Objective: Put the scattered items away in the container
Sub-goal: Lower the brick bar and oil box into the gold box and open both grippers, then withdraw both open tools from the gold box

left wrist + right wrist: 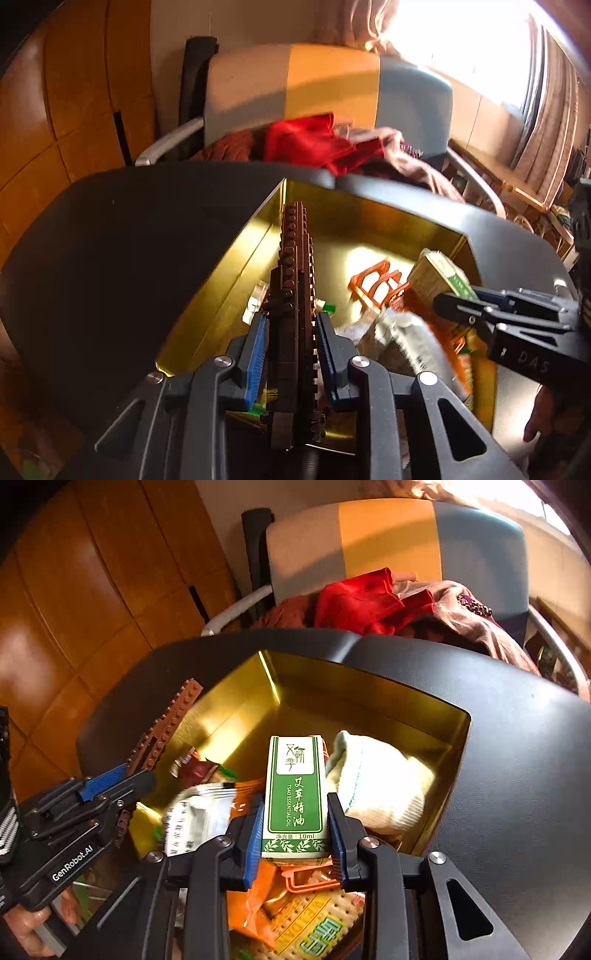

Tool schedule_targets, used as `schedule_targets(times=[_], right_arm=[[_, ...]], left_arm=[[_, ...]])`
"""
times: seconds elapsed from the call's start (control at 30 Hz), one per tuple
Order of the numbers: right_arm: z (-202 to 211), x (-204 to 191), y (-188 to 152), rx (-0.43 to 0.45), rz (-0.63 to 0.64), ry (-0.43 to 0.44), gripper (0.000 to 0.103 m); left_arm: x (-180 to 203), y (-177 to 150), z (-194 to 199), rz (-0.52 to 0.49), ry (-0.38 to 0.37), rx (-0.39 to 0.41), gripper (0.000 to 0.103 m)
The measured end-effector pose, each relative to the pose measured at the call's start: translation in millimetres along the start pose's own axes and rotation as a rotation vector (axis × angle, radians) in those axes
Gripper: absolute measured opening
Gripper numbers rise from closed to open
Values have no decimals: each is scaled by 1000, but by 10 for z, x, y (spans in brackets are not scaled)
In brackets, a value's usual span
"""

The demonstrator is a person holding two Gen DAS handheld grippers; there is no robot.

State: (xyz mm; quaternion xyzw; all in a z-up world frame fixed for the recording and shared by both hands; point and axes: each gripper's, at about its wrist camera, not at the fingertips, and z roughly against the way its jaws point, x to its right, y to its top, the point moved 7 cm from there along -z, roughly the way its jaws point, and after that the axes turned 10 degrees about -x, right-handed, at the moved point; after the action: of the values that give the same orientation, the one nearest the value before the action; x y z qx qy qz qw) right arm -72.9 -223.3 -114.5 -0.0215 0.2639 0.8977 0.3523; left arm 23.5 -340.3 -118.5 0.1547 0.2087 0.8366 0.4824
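Note:
A gold metal tin (373, 218) (373, 690) sits on a black table (129, 236) (517, 746). My left gripper (290, 328) is shut on a long brown brick strip (293, 266), held over the tin's left side; the strip also shows in the right wrist view (166, 727), with the left gripper (122, 779) there. My right gripper (295, 808) is shut on a green-and-white essential oil box (295, 790), held over the tin; the box (439, 277) and right gripper (458, 306) show in the left wrist view. Inside lie snack packets (310, 919), a white sock (376, 782) and an orange plastic frame (373, 284).
A chair (325, 85) (388, 542) with red and brown clothes (314, 144) (369, 602) stands behind the table. A wooden wall (55, 110) is to the left. A silver packet (195, 812) lies in the tin near the left gripper.

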Motion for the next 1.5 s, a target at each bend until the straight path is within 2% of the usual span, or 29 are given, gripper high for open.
schedule_targets(times=[0.1,0.23,0.73,0.93,1.03,1.2,1.37,1.5], right_arm=[[11,9,-47,-5,3,-6,36],[110,32,-77,22,-2,-2,43],[559,235,-245,144,-52,-44,44],[695,560,-416,169,-121,-89,46],[678,774,-536,160,-170,-120,46],[584,1106,-739,133,-234,-216,49],[598,1304,-845,130,-275,-279,49],[708,1180,-817,150,-240,-316,52]], left_arm=[[-6,-48,-14,7,-16,5,34],[-53,-77,46,34,-31,31,34],[-204,-315,309,117,-2,59,35],[-17,-365,446,115,-23,78,36],[138,-370,523,90,-31,93,41],[451,-371,626,35,-54,109,42],[738,-349,732,-29,-28,140,42],[771,-361,746,-15,12,129,43]])
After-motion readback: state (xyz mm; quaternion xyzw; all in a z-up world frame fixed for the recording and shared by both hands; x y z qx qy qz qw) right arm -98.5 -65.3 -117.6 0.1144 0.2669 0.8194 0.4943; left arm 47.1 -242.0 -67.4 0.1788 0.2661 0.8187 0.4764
